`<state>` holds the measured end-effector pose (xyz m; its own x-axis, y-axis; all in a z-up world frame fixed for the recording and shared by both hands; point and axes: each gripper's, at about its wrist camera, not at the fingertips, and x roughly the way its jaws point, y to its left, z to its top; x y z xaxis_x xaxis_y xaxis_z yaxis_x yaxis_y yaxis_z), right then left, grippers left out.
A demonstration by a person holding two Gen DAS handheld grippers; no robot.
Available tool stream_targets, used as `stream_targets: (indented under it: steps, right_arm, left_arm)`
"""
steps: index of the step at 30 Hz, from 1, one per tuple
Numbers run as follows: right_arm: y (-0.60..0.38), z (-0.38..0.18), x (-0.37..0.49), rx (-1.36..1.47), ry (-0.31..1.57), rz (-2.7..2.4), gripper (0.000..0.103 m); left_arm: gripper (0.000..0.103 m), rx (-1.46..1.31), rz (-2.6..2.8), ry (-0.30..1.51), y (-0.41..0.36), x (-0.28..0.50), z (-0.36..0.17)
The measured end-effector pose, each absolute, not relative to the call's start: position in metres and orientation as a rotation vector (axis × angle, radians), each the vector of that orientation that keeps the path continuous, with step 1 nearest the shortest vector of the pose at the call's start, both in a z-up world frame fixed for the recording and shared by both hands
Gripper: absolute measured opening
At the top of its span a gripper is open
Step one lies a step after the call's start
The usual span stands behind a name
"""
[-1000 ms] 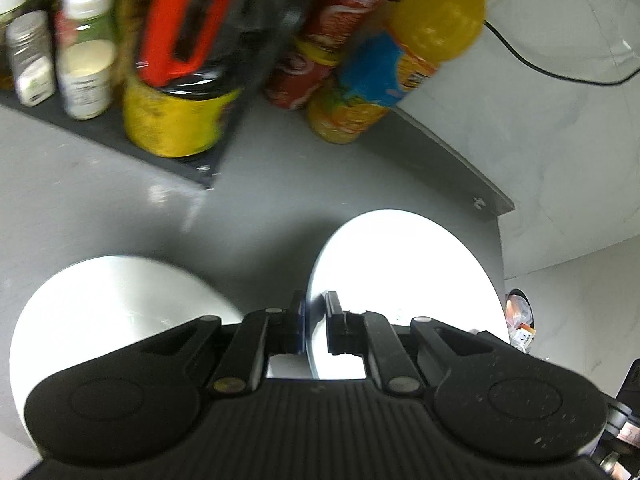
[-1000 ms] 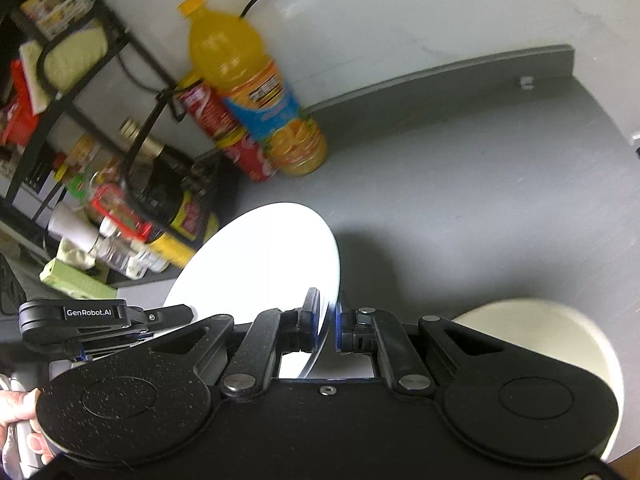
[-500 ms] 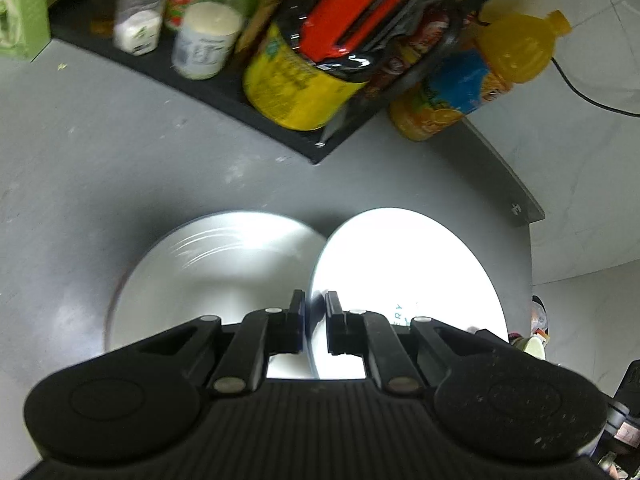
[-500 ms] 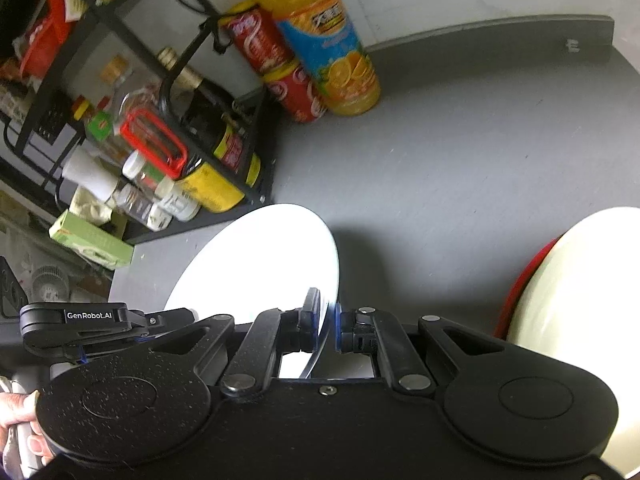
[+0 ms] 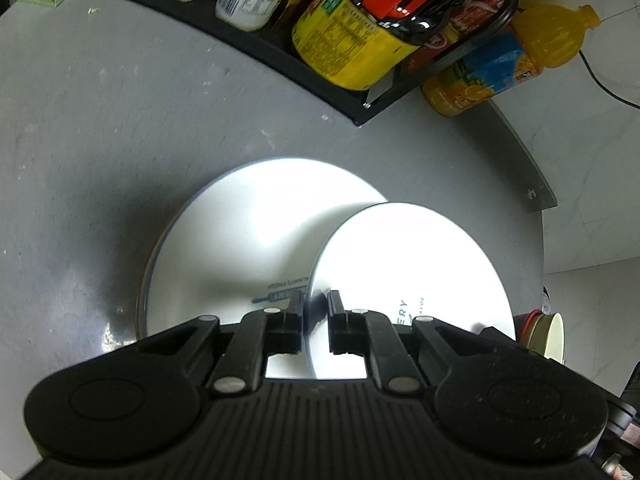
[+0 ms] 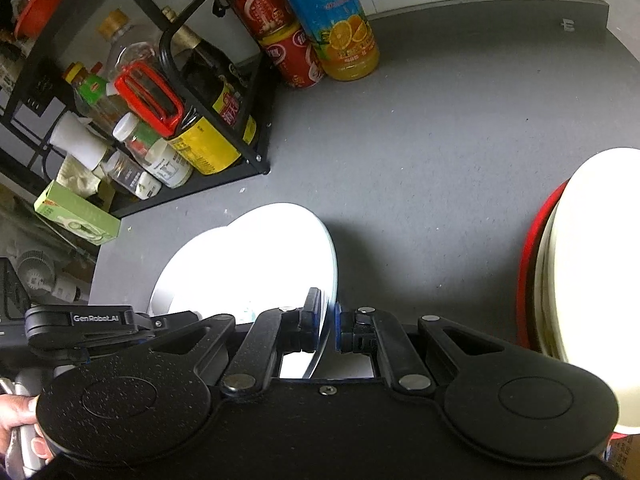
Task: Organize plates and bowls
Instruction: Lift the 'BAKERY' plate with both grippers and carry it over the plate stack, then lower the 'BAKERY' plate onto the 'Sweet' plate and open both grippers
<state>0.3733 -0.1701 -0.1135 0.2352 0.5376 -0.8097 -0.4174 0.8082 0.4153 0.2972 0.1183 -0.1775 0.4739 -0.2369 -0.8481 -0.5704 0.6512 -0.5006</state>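
Two white plates (image 5: 420,264) (image 5: 256,224), two clamped grippers (image 5: 314,312) (image 6: 330,320), one bowl stack (image 6: 592,264).

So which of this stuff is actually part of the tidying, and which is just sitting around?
Part of the job:
held white plate
bigger plate under it
stacked bowls
left gripper
right gripper

Just lying about:
juice bottle
red cans
bottle rack
green box
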Motion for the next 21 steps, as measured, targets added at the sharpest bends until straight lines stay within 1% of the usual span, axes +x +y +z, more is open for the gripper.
stream_targets:
  steps: [14, 21]
  right_arm:
    - [-0.146, -0.114, 0.361, 0.039, 1.149, 0.651, 0.007]
    - [-0.142, -0.121, 0.359, 0.05, 1.155, 0.638, 0.005]
  left_arm:
    - [0.015, -0.877, 0.268, 1.129, 0.124, 0.29, -0.2]
    - [0.015, -0.856, 0.288, 1.137, 0.128, 0.289, -0.199]
